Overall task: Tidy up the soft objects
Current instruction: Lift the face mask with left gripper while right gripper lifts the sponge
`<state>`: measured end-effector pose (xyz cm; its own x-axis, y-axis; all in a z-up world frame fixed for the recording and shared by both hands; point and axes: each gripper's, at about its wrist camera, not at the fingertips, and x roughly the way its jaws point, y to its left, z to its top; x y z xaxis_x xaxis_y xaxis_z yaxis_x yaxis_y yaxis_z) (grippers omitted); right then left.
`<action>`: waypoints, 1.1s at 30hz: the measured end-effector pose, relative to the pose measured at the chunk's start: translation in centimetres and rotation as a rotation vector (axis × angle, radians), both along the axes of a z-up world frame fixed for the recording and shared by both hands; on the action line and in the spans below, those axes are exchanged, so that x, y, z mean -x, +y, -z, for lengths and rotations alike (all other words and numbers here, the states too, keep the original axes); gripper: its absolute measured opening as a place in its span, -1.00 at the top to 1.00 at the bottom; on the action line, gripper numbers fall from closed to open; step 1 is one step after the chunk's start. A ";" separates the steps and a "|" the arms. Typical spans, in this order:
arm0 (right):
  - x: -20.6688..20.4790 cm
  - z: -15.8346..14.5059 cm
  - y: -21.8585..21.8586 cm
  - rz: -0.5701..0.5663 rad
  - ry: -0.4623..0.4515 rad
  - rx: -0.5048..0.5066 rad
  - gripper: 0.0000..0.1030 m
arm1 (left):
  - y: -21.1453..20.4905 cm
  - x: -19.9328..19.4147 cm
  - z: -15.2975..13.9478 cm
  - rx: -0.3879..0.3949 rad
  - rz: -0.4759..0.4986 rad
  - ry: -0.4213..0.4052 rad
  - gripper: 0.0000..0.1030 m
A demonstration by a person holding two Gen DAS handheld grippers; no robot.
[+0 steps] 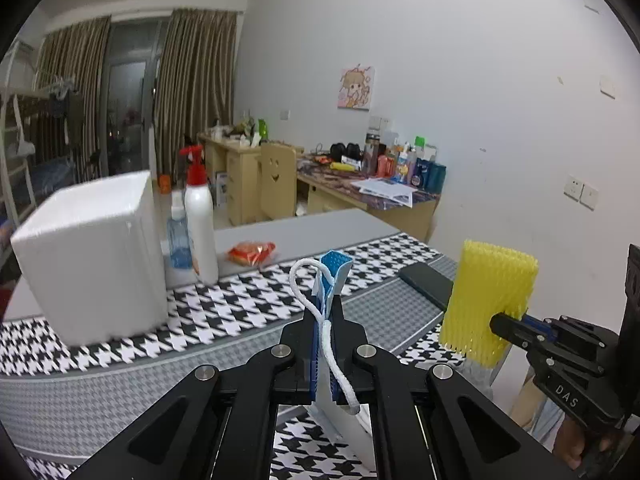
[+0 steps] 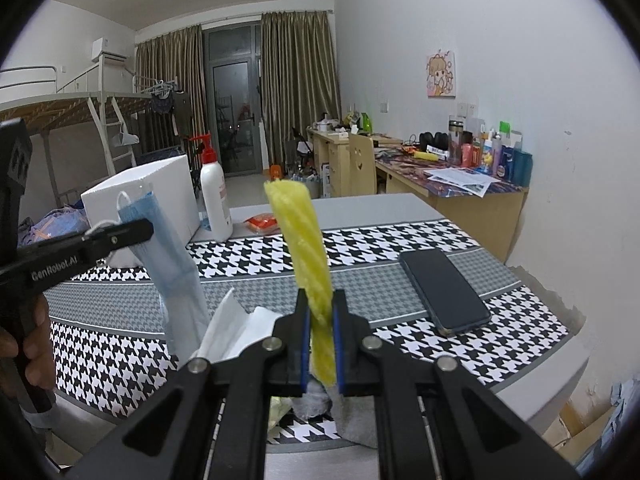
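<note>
A bedroom table (image 2: 400, 236) wears a houndstooth cloth. The left tool (image 1: 326, 312) pinches a blue face mask (image 1: 334, 270), raised above the table; the right tool (image 2: 320, 312) pinches a yellow foam net (image 2: 304, 232). Both seem light and limp (a mid-body grip is best).

Black tongs (image 1: 325, 312), blue pads (image 2: 305, 344), silver screws, "GenRobot.AI" lettering

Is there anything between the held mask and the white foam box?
Nothing visible. The left gripper holds the mask above the cloth; the box stands to its left with open space between them.
</note>
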<state>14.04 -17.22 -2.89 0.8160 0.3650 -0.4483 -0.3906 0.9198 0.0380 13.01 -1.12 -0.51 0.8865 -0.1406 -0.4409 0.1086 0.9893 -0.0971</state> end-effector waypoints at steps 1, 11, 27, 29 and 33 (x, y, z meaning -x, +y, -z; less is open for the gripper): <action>0.1 -0.1 0.0 0.001 -0.004 -0.002 0.75 | -0.1 0.1 -0.2 -0.007 0.003 -0.006 0.92; 0.6 -1.2 -0.5 -0.003 -0.034 -0.025 0.75 | -0.1 1.0 -2.7 -0.042 -0.047 -0.060 0.92; 1.6 -2.3 -0.5 -0.036 -0.082 -0.055 0.75 | 0.1 3.1 -6.2 -0.085 -0.101 -0.145 0.92; 1.8 -2.4 -0.4 -0.040 -0.083 -0.057 0.75 | 0.1 3.2 -6.2 -0.083 -0.104 -0.141 0.92; 2.1 -2.6 -0.3 -0.054 -0.088 -0.059 0.75 | 0.3 3.5 -6.0 -0.082 -0.124 -0.127 0.92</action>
<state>11.97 -17.51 -0.27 0.8295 0.4332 -0.3524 -0.4438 0.8944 0.0548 9.47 -0.78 5.45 0.9440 0.0044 -0.3300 -0.0079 0.9999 -0.0094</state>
